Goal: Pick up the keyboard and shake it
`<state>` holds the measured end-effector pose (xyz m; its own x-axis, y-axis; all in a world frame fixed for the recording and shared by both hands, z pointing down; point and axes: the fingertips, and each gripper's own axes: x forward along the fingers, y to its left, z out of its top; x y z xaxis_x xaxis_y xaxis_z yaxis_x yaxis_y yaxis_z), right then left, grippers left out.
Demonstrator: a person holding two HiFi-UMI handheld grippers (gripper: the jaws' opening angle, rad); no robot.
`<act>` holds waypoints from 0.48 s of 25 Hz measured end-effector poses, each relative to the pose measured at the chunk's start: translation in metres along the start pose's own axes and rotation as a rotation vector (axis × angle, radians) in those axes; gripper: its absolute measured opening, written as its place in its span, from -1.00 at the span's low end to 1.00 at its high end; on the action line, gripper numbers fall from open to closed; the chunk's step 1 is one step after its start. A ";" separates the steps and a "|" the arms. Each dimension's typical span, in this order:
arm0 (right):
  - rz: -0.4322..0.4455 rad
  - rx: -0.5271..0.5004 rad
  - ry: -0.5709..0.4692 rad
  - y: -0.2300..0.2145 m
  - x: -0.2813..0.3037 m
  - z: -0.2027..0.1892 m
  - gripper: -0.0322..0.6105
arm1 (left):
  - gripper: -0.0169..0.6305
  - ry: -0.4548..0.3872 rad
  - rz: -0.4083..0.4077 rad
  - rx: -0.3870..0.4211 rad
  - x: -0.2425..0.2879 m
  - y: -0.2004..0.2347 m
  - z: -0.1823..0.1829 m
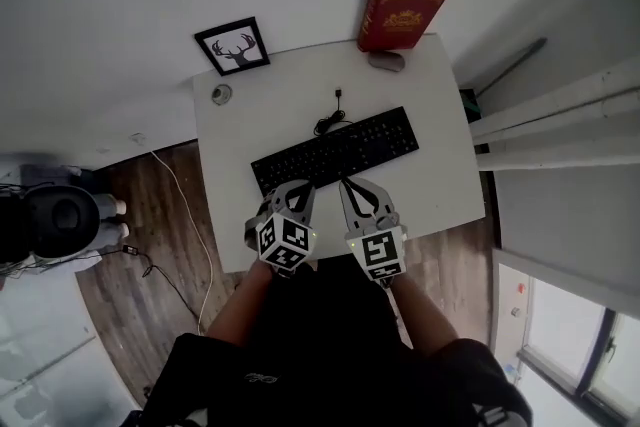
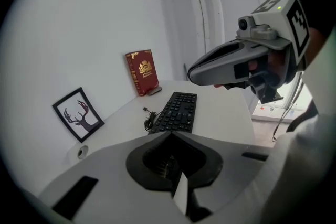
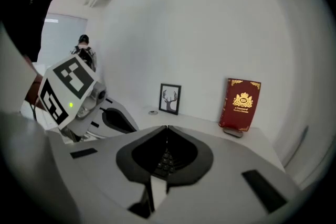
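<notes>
Closed, empty left gripper (image 1: 304,186) and right gripper (image 1: 346,183) hang above the keyboard (image 1: 336,150).

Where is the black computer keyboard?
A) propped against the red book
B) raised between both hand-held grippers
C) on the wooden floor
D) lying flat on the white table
D: the black computer keyboard lies flat on the white table, and the left hand-held gripper and right hand-held gripper are shut and empty.
</notes>
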<state>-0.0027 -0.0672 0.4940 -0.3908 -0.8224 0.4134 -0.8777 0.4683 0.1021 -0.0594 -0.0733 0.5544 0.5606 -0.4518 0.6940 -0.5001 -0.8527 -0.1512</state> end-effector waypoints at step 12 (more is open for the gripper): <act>0.229 -0.087 0.182 -0.042 0.023 -0.080 -0.83 | -0.94 0.326 -0.017 0.129 0.070 -0.017 -0.050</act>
<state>0.0475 -0.0807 0.5713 -0.5123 -0.6245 0.5895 -0.7425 0.6670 0.0612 -0.0446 -0.0769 0.6411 0.3175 -0.3475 0.8823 -0.3934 -0.8948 -0.2109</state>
